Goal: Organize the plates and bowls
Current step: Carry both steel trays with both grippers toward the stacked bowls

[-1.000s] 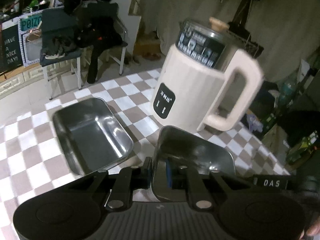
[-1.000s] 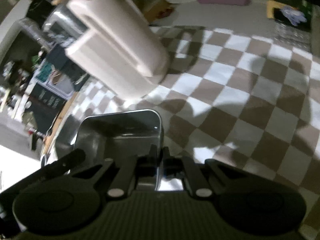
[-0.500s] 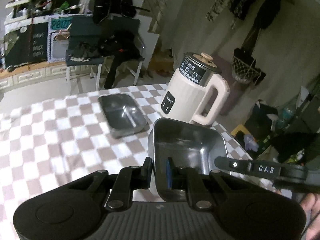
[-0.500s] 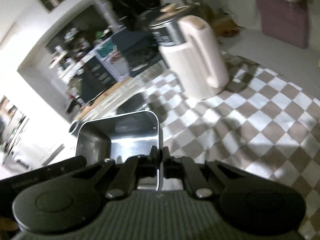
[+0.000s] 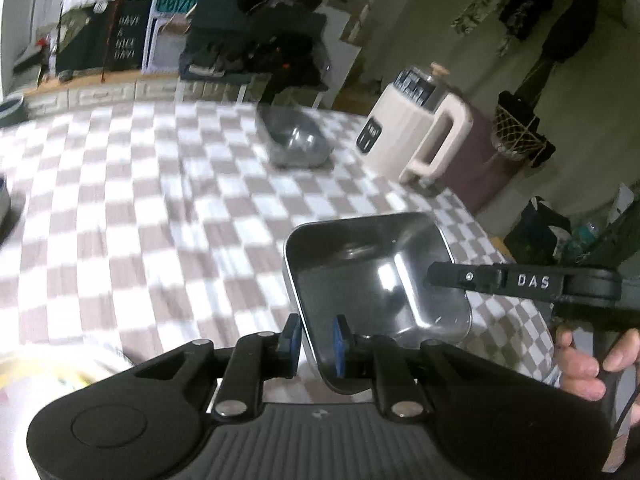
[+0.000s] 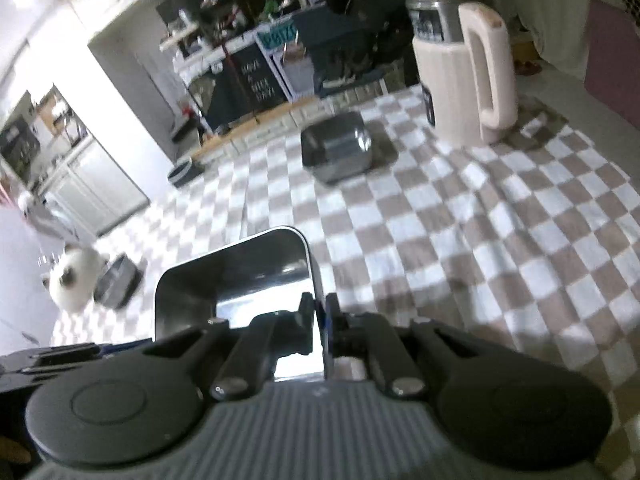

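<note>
Both grippers hold one rectangular steel tray point(image 5: 372, 276) in the air above the checkered table. My left gripper point(image 5: 314, 338) is shut on its left rim. My right gripper point(image 6: 320, 312) is shut on the right rim of the same tray point(image 6: 240, 276), and its arm shows in the left wrist view point(image 5: 520, 282). A second steel tray point(image 5: 298, 144) lies on the table far ahead, next to the jug; it also shows in the right wrist view point(image 6: 338, 148).
A cream electric jug point(image 5: 416, 132) stands at the table's far right corner; it also shows in the right wrist view point(image 6: 466, 76). A dark dish point(image 6: 118, 282) and a white fluffy animal point(image 6: 74, 280) are at the left. Chairs and shelves stand beyond the table.
Both grippers have pulled back and up with the held tray. The jug and the second tray are now much farther away.
</note>
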The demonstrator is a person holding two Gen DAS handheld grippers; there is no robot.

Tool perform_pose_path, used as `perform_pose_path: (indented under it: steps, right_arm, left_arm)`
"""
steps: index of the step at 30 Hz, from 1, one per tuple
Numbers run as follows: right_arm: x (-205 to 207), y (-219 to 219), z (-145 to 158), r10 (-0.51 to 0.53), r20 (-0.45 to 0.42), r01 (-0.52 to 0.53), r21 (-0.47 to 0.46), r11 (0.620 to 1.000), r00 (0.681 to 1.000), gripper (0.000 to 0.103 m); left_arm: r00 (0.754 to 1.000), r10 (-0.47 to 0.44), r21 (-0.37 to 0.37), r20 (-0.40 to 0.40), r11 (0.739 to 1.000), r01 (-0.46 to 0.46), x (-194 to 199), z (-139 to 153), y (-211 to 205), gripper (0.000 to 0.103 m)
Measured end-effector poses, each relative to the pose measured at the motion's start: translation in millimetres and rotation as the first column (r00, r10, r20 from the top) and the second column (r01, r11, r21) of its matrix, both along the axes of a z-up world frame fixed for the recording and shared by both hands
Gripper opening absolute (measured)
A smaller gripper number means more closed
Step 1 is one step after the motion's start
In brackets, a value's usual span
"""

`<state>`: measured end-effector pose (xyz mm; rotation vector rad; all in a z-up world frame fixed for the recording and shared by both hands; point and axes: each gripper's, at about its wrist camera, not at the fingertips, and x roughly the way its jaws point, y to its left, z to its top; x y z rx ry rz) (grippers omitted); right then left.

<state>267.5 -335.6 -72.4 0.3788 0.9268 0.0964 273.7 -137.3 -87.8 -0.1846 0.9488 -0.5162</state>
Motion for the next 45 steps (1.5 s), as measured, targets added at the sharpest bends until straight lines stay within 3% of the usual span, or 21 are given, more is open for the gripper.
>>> perform_pose_path:
  steps: [4, 8, 11, 19, 23, 33, 45]
  right_arm:
    - [-6, 17, -9, 0.022, -0.053, -0.026, -0.073, 0.997, 0.998, 0.007]
    - [-4, 32, -22, 0.043, -0.113, -0.057, -0.123, 0.991, 0.993, 0.006]
    - [6, 42, -29, 0.065, -0.135, -0.083, -0.130, 0.988, 0.989, 0.006]
    - [34, 54, -57, 0.092, -0.218, -0.120, -0.119, 0.986, 0.972, 0.004]
    - [37, 51, -61, 0.072, -0.228, -0.111, -0.161, 0.981, 0.971, 0.005]
    - [35, 28, -72, -0.013, -0.271, -0.031, -0.156, 0.987, 0.962, 0.005]
    - [33, 27, -71, 0.065, -0.262, -0.110, -0.158, 0.981, 0.963, 0.006]
  left_arm:
    - [0.997, 0.018, -0.010, -0.073, 1.000, -0.018, -1, -27, 4, 0.017]
    - [0.993, 0.047, 0.025, -0.111, 0.999, -0.044, 5, -43, 7, 0.019]
    - [0.992, 0.058, 0.056, -0.115, 0.997, -0.052, 8, -46, 11, 0.027]
    - [0.987, 0.048, 0.072, -0.154, 0.997, -0.037, 16, -59, 21, 0.028]
    - [0.991, 0.017, 0.083, -0.136, 0.997, -0.006, 18, -63, 8, 0.030]
    - [0.991, -0.024, 0.048, -0.133, 0.998, 0.031, 23, -68, -13, 0.031]
    - [0.983, -0.022, 0.032, -0.185, 0.999, 0.028, 27, -76, -8, 0.031]
